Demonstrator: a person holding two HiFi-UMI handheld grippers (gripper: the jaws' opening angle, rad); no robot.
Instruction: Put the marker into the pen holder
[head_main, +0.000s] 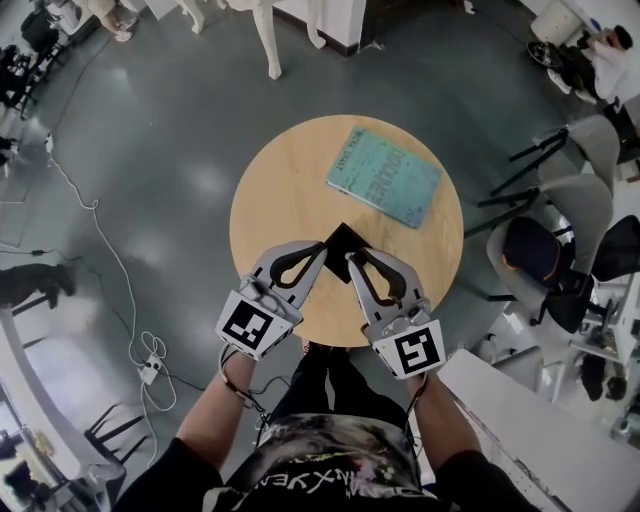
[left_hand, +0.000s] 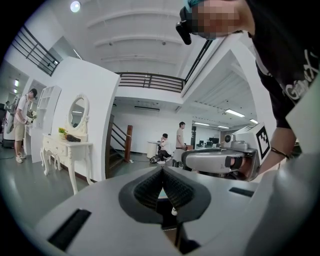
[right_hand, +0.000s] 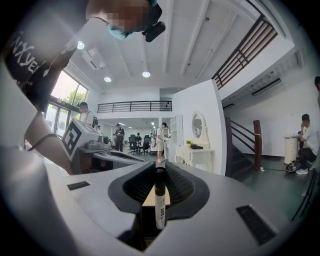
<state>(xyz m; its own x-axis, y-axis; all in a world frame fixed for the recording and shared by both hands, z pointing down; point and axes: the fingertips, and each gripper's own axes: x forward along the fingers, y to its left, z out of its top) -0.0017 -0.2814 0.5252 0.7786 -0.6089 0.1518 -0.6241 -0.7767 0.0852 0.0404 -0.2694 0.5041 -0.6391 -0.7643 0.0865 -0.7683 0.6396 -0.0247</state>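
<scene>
R gripper (head_main: 352, 261) is clamped on the marker (right_hand: 160, 197). Pads pinch it about mid-barrel and it stands upright between them, black cap on top, white printed barrel running down below the pads. That's where the task's thing sits: in my right jaws, not yet in the holder. L gripper (head_main: 321, 249) has its pads together at the tips w/ nothing gripped. Through the gap behind them I see only a sliver of teal and something dark.

On the round table (head_main: 280, 190) the pen holder (head_main: 343, 237) reads as a black square near the centre, its open top facing me. Both gripper tips sit just at its 6 o'clock edge, left coming in from approx 7, right from approx 5. A teal book (head_main: 383, 177) lies flat towards the table's 1 o'clock, apart from the holder.

Handling, my read: the marker is light, stiff and smooth plastic, so it could twist or slide in the pads if squeezed off-centre. The mid-barrel grip looks fine and leaves the lower end free to lead into the opening. The holder looks light too and prob tips or skates if nudged, so the L gripper could steady its rim. Can't tell holder depth from here.
</scene>
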